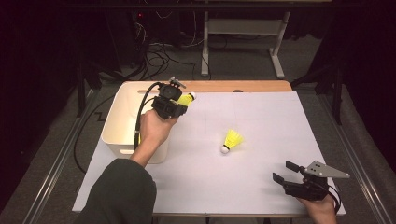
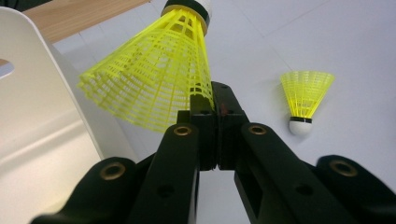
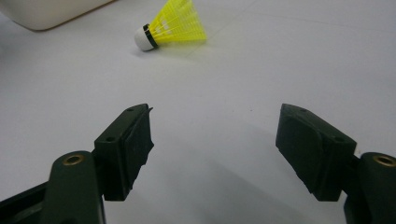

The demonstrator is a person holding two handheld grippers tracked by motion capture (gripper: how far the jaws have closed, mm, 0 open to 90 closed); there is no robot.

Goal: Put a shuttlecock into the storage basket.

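My left gripper (image 1: 180, 103) is shut on the skirt edge of a yellow shuttlecock (image 1: 186, 99), held just off the right rim of the white bin (image 1: 112, 135). In the left gripper view the jaws pinch the rim of its yellow mesh skirt (image 2: 154, 79), white cork tip pointing away. A second yellow shuttlecock (image 1: 231, 140) lies on its side on the white table, also seen from the left gripper (image 2: 304, 100) and ahead of the right one (image 3: 173, 25). My right gripper (image 1: 282, 172) rests open near the table's front right edge, nothing between its pads.
The white bin stands at the table's left side, its wall close beside the left gripper (image 2: 42, 140). A wooden strip (image 1: 210, 87) runs along the table's far edge. Table legs and cables stand on the floor beyond.
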